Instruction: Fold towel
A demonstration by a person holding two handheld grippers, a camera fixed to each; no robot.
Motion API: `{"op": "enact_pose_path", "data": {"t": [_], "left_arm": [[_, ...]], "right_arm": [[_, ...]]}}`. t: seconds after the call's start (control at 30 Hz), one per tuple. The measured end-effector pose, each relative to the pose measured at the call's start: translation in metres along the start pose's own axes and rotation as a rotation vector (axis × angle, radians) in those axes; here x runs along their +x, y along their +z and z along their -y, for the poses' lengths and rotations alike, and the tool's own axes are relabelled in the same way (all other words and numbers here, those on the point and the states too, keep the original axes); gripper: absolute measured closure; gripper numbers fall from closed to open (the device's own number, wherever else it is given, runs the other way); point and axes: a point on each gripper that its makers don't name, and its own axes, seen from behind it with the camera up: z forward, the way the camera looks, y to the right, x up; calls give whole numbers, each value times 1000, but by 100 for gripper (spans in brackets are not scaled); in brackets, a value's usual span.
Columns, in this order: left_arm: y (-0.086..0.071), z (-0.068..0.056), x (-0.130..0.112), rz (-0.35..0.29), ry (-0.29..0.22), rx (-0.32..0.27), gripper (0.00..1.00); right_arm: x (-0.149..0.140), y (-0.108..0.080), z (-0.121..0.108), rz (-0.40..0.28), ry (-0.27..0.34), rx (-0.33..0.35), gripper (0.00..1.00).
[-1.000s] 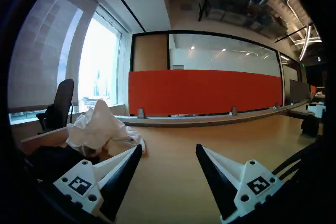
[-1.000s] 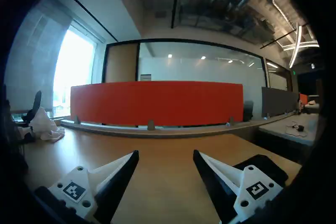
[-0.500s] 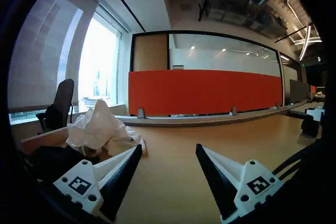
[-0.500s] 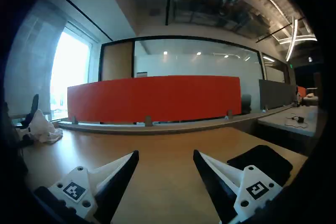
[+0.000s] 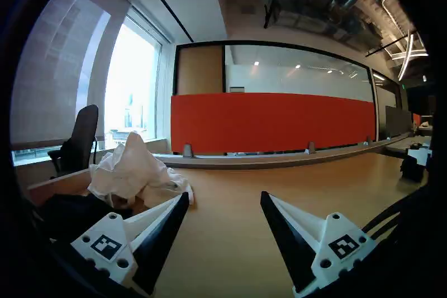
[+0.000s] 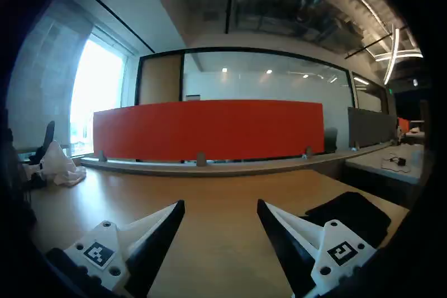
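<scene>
Desktop [image 5: 234, 186] lies open ahead of the left gripper [image 5: 222, 194], whose fingers spread wide and hold nothing, as far as the red divider [image 5: 274, 122] along the far edge. The white towel [image 5: 131, 172] sits crumpled in a peaked heap just beyond the left finger.

In the right gripper view, the right gripper [image 6: 220, 202] gapes empty too. Bare desktop runs to the divider, a black mat [image 6: 352, 214] lies near the right edge, and the towel [image 6: 56, 165] sits bunched at far left.

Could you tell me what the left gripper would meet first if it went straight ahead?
Probably nothing soon: the left gripper, open, points over bare table toward the red partition at its far edge. The crumpled towel lies left of that line.
</scene>
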Motion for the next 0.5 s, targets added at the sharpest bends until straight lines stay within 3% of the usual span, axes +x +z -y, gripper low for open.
{"op": "enact_pose_path", "data": {"t": [0.5], "left_arm": [[0, 0, 0, 0, 0, 0, 5]], "right_arm": [[0, -2, 4, -4, -19, 11, 0]]}}
